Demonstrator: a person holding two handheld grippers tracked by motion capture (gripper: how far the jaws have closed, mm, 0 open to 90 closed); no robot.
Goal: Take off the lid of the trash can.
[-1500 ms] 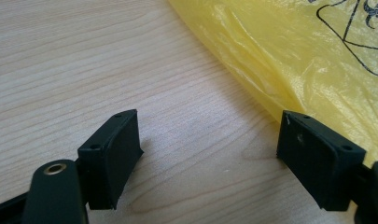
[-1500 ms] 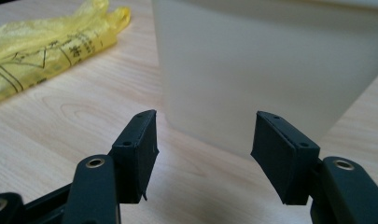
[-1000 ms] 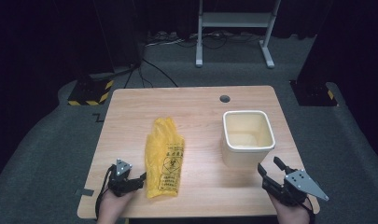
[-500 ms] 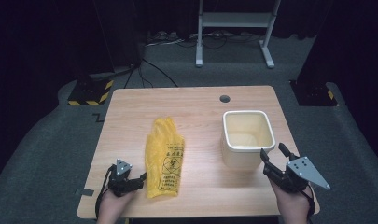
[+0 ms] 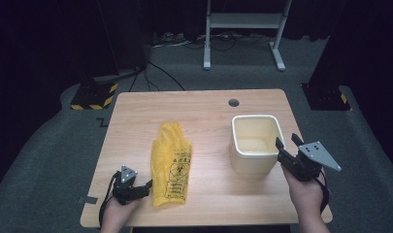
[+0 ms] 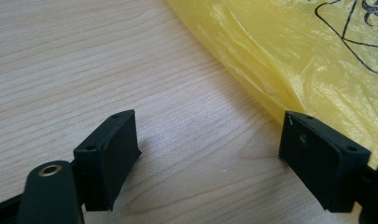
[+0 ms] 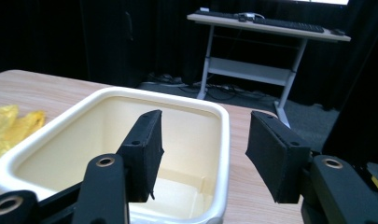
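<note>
My right claw [image 5: 287, 144] at bin [image 5: 254, 141] rim, jaws apart but just been narrowing, nothing between: could shove bin. Left claw [image 6: 210, 144] wide apart on counter [image 5: 204, 109] beside yellow bag [image 5: 171, 162]; far pad maybe touching film, might snag.

Bag [image 5: 171, 166]: we see bright yellow plastic with black printed symbol and lettering.
Bin [image 5: 254, 143]: cream-white, paler rim.
Table [image 5: 204, 109]: light wood grain.
Grippers: black jaws; the right gripper [image 5: 287, 143] carries a grey plate.
</note>
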